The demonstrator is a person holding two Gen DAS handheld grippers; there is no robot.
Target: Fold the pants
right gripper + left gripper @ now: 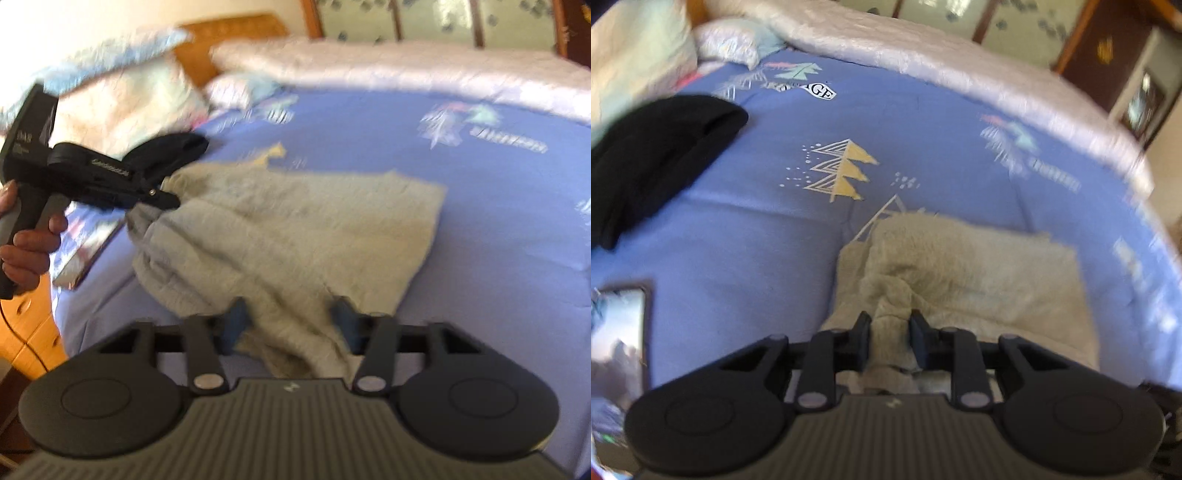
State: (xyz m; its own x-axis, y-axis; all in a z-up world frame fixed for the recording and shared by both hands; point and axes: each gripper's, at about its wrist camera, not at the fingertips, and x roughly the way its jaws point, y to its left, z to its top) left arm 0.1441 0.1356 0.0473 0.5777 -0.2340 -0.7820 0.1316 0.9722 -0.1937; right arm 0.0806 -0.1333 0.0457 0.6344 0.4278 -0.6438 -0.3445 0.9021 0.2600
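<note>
Pants (pixel 295 236): grey fleece, lying half-folded on bed, near edge lifted by both grippers. Left gripper (pixel 889 325): jaws clenched on a bunched ridge of cloth at the left end. Right gripper (pixel 288 317): jaws set wide, cloth draped between them; gripping or only cradling, can't tell from the blur.

Risks, as judged from here:
- Left bite is a narrow bunch, prob. only top layers. Pull hard and lower layers could drop out, fold goes lopsided.
- Right side looks loose. Lift w/o closing and the edge could slide off, pants sag back in a heap.
- Uneven lift btwn the two ends would twist the fold, skew the far edge.
- Fleece is thick and clingy; could drag on the sheet (pixel 768 229) and rumple it rather than slide.
- Phone (pixel 618 332) lies on the sheet well left of the pants; a wide swing of the left gripper could knock it.

Surface: soft blue sheet w/ tree prints, gives under load, so no crisp crease.

Room: black garment (pixel 657 155) at far left of bed, apart from pants. Pillows (pixel 122 107) and wooden headboard (pixel 221 40) beyond; pale quilt (pixel 923 59) along far side. Wood drawers (pixel 29 332) beside the bed.
</note>
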